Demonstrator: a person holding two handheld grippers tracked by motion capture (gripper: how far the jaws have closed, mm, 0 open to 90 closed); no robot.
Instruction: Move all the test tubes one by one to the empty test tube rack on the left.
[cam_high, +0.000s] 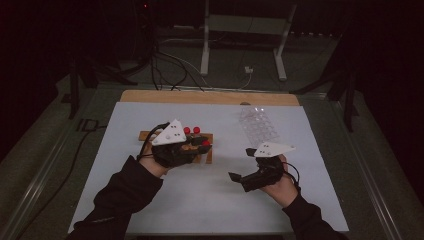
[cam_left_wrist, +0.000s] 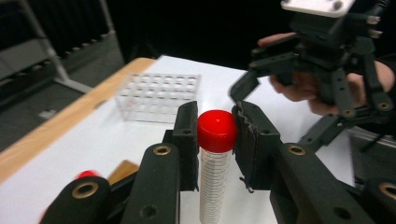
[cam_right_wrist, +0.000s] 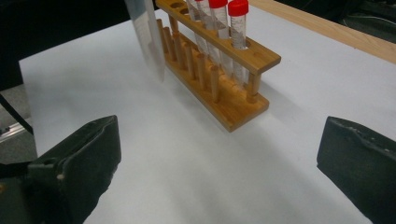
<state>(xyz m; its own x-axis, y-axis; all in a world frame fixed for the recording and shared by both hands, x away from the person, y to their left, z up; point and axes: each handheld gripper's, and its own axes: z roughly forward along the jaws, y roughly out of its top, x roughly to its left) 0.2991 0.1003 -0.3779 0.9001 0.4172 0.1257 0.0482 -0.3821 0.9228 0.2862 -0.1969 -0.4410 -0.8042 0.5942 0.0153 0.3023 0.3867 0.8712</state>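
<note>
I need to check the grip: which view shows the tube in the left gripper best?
The left gripper view: the red-capped tube stands upright between the left gripper's pads, close up. In the high view that gripper covers it. The right gripper view shows the wooden rack.

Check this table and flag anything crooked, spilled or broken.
Nothing stands out. The wooden rack sits flat with its red-capped tubes upright, the clear rack lies level on the table, and the tube in the left claw is capped, upright and intact. No spill shows.
</note>
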